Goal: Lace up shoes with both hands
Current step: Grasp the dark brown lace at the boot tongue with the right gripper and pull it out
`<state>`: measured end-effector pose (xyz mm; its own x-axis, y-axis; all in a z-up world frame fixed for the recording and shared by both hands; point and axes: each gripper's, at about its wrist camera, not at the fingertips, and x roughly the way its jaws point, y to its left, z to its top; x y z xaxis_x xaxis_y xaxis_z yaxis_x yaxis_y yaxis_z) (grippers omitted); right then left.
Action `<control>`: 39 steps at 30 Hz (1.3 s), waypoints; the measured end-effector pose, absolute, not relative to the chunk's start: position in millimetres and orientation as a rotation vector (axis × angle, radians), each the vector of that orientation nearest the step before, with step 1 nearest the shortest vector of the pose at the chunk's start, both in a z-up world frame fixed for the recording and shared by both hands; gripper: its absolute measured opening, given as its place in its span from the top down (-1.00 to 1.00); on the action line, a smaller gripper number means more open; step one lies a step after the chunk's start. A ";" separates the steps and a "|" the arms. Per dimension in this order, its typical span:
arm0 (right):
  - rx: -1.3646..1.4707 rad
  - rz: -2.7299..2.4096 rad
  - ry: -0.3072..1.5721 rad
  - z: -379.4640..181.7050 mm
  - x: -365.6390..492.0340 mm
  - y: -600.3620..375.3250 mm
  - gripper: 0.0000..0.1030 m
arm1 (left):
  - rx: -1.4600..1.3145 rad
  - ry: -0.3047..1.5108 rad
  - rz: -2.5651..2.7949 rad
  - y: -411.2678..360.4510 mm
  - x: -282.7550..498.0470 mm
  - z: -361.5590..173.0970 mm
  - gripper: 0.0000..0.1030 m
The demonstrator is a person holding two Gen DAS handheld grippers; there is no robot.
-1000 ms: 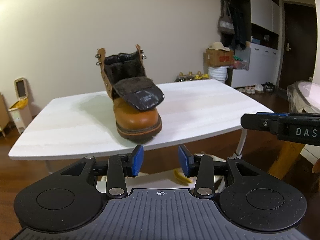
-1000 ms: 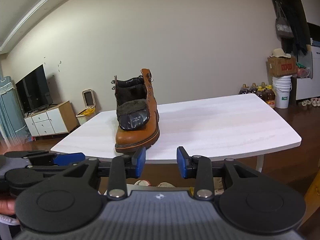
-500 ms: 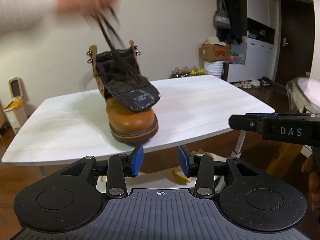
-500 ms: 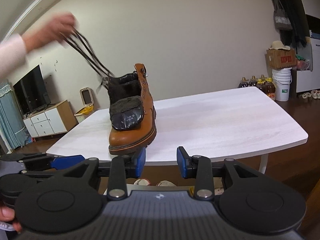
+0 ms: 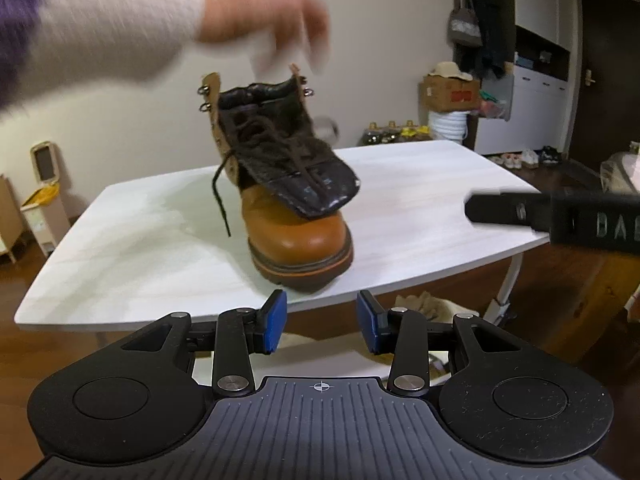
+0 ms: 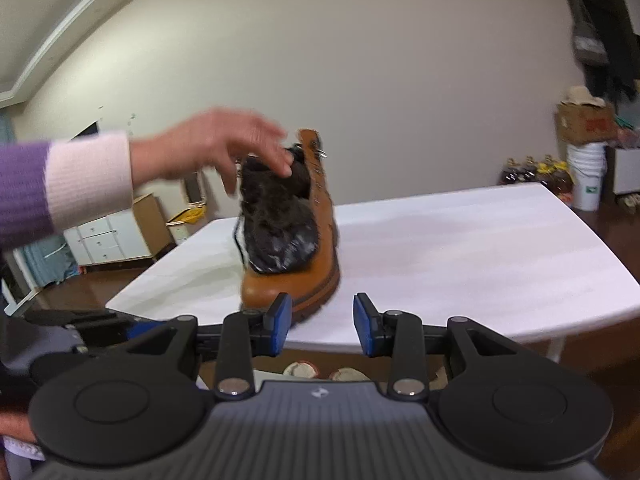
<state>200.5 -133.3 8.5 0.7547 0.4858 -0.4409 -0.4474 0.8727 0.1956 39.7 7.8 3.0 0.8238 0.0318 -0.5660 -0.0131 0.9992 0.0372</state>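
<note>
So the tan boot (image 5: pixel 296 216) stands upright on the white table (image 5: pixel 420 200), near its front edge, dead ahead at 12 o'clock from both grippers. The left wrist view gets the detail: a dark lace (image 5: pixel 280 152) is piled loose on the flopped-out tongue (image 5: pixel 304 184), with one end dangling down the boot's side around 9 o'clock. In the right wrist view that's mostly a blurry dark mass, so you can't really pick out the lace there.

A bare hand (image 6: pixel 224 148) in a pink-and-purple sleeve (image 6: pixel 60 184) reaches in from 10 o'clock, hovering right at the boot's collar; motion blur hides whether it touches.

The left gripper (image 5: pixel 321 322) has its blue pads spread apart with nothing between them, same with the right gripper (image 6: pixel 322 324). Both sit short of the table edge.

Containers: a cardboard box (image 5: pixel 452 94) with a hat on top at 2 o'clock, a white bucket (image 6: pixel 586 176), contents not readable, and a small bin (image 5: pixel 42 196) at 9 o'clock.
</note>
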 end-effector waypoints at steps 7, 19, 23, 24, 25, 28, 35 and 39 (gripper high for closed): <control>-0.037 0.602 0.441 30.1 231.1 -98.6 0.27 | 0.032 0.627 0.067 29.5 43.6 -1.6 0.19; -0.298 0.732 0.423 27.3 298.9 -25.9 0.26 | 0.011 0.605 0.094 62.7 75.0 3.4 0.19; -0.381 0.738 0.446 12.6 317.0 -6.5 0.26 | 0.013 0.593 0.100 70.2 85.0 7.6 0.19; -0.390 0.734 0.450 9.2 321.1 -3.7 0.26 | 0.015 0.592 0.101 71.1 86.8 7.9 0.19; -0.394 0.732 0.455 6.6 323.4 -3.0 0.27 | 0.017 0.592 0.102 72.0 88.7 8.1 0.19; -0.427 0.712 0.490 -4.0 330.5 1.8 0.50 | 0.024 0.590 0.105 74.7 94.3 8.9 0.19; -0.382 0.674 0.405 14.9 315.9 -35.2 0.85 | 0.026 0.594 0.110 78.1 101.8 6.4 0.19; -0.362 0.502 0.321 39.9 319.1 -81.9 0.86 | 0.030 0.585 0.112 78.1 103.0 6.7 0.19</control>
<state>319.1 -81.9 39.9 0.8294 0.4069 -0.3827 -0.5183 0.8161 -0.2556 103.0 78.1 6.7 0.8276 0.1144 -0.5495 -0.0975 0.9934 0.0600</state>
